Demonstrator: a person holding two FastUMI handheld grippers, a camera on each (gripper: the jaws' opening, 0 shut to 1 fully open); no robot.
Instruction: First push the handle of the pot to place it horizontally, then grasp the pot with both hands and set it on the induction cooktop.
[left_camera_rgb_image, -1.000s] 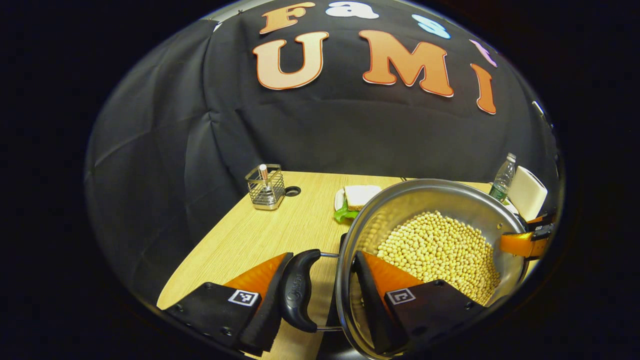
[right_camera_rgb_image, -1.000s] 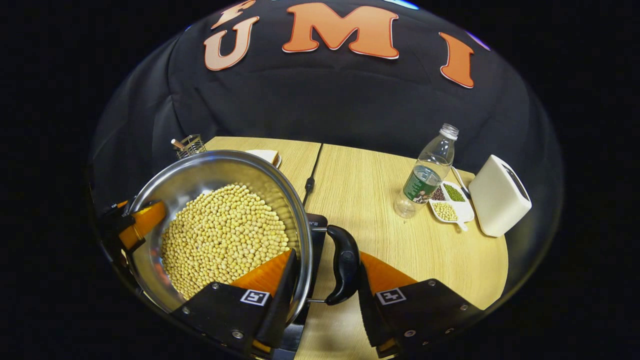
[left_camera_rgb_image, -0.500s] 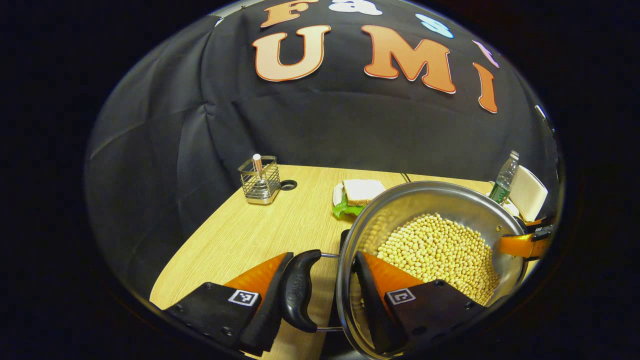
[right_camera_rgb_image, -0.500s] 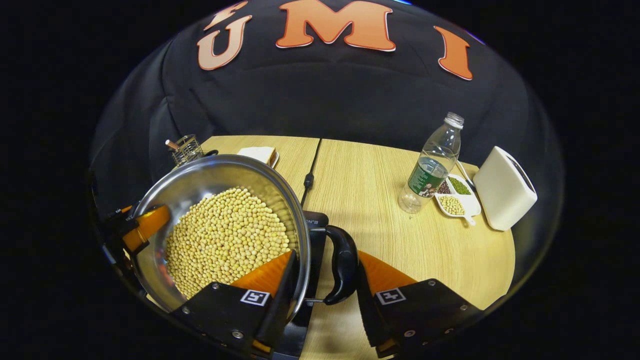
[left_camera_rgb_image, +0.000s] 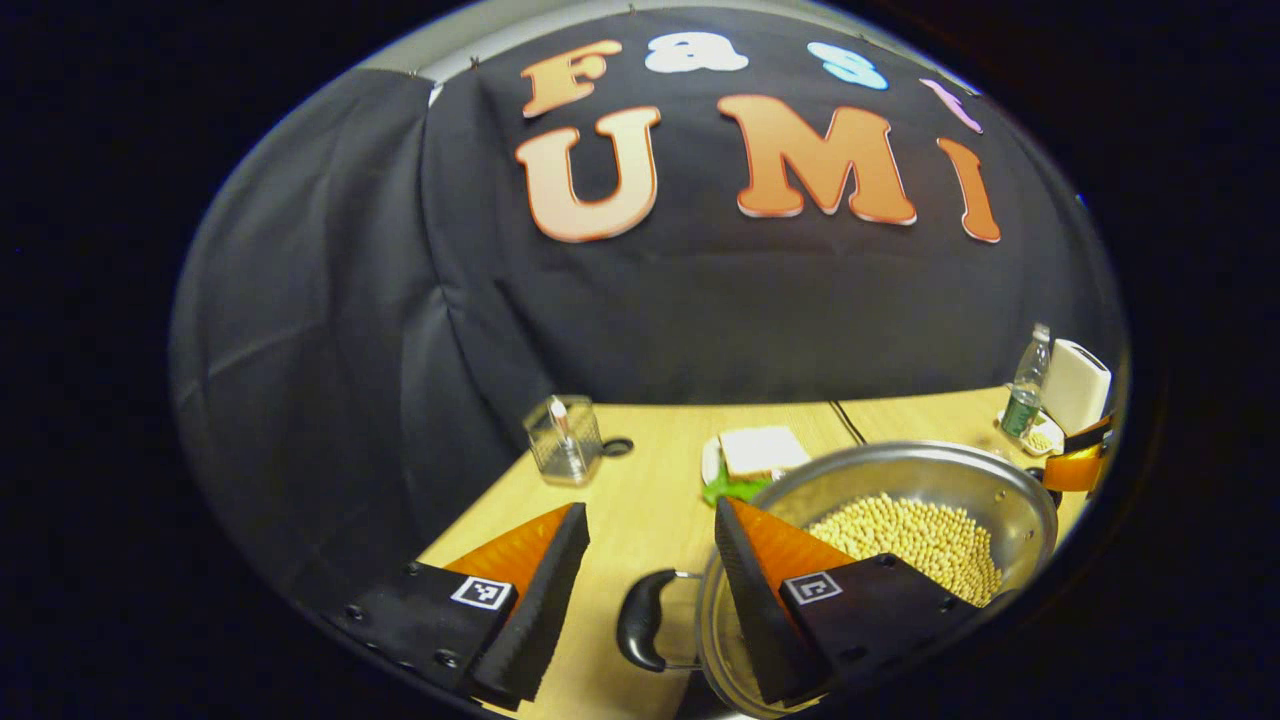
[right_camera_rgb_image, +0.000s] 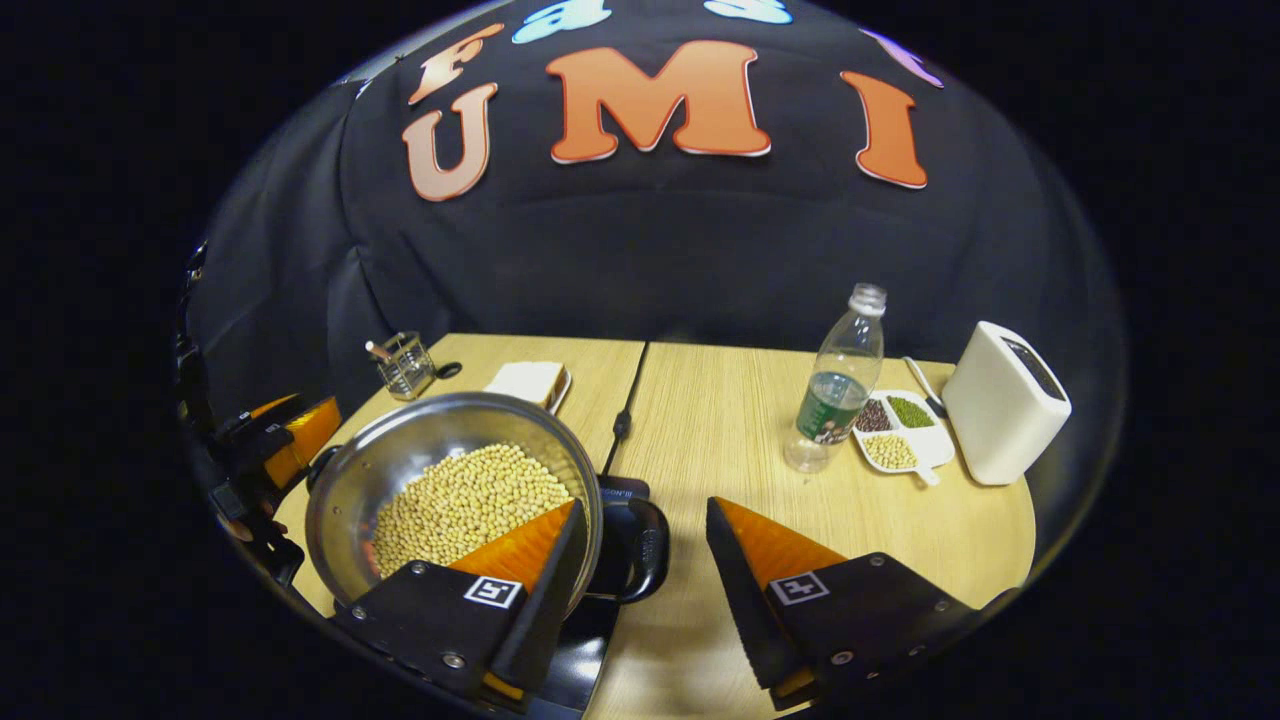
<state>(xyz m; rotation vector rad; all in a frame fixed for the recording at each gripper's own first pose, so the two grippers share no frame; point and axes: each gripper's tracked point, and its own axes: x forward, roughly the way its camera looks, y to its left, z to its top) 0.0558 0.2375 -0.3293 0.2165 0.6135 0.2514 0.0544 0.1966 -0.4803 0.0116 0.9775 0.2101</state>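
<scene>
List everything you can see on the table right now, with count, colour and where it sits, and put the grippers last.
pot: one, steel, full of yellow beans, near edge on the cooktop
pot handles: two, black, one each side
induction cooktop: one, black, under the pot
wire holder: one, far left
sandwich plate: one, white, behind the pot
water bottle: one, clear, green label, right of centre
divided dish: one, white, beside the bottle
white box: one, far right
table: one, light wood
left gripper: open, above the left handle
right gripper: open, above the right handle
</scene>
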